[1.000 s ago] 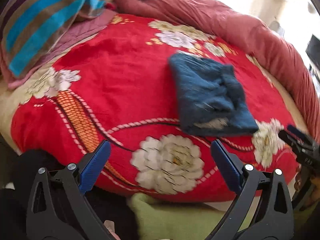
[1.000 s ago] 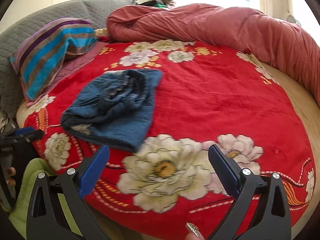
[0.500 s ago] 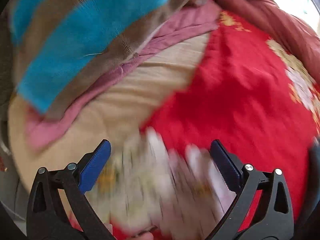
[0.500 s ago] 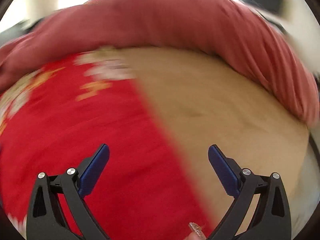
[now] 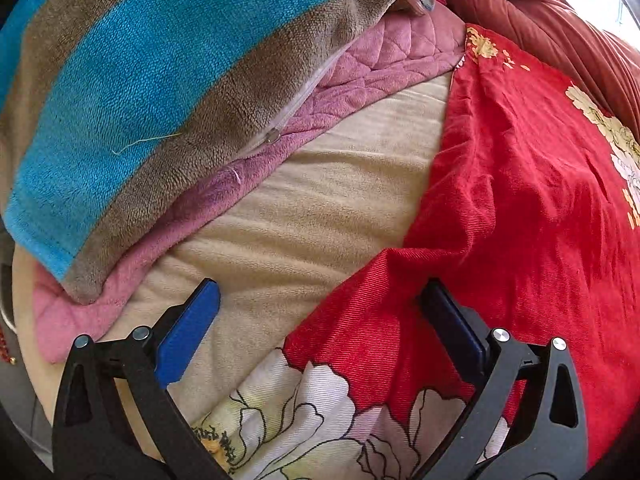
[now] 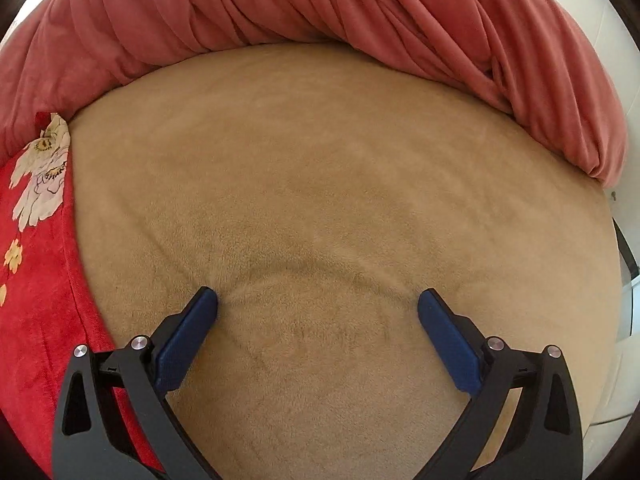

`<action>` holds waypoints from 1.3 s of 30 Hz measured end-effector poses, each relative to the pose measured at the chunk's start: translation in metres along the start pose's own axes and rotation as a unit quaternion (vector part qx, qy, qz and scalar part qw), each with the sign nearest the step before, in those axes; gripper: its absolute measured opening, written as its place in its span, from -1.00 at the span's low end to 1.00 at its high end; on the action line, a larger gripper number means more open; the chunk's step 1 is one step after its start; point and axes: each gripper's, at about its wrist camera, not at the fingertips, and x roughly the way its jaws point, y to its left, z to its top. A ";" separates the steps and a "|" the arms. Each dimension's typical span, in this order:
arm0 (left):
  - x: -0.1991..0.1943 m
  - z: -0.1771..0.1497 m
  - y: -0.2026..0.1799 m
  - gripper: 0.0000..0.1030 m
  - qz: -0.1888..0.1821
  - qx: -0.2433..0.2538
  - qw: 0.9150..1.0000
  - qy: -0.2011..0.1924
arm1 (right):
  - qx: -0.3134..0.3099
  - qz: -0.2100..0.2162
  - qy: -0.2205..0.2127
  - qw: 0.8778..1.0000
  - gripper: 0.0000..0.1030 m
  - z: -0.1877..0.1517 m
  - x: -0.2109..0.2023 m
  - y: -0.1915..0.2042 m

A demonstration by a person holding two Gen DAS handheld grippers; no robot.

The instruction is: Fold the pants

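Note:
The folded blue pants are not in either view now. My left gripper point(image 5: 318, 300) is open and empty, close over the left edge of the red flowered blanket point(image 5: 520, 200) where it meets the tan sheet point(image 5: 320, 208). My right gripper point(image 6: 318, 304) is open and empty, its blue fingertips point(image 6: 200, 308) low over the bare tan sheet point(image 6: 340, 180) and pressing a slight crease into it.
A blue and brown striped pillow point(image 5: 140, 80) lies on a pink quilted pad point(image 5: 360, 68) at the left. A rolled dusty-red duvet point(image 6: 320, 12) runs along the far side. The red blanket's edge point(image 6: 36, 280) shows at the right view's left.
Both grippers swung away from the folded pants: the left one toward the striped pillow, the right one toward the bare tan sheet. Both stayed open.

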 end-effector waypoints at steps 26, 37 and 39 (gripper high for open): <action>0.001 0.000 -0.002 0.84 0.001 0.001 1.000 0.000 | 0.000 0.000 0.000 1.000 0.92 0.000 -0.007 0.010; 0.001 0.000 -0.002 0.84 0.001 0.001 1.000 0.000 | 0.000 0.000 0.000 1.000 0.92 -0.001 -0.009 0.009; 0.001 0.001 -0.002 0.84 0.001 0.001 1.000 0.000 | 0.000 0.001 0.000 1.000 0.92 -0.001 -0.009 0.010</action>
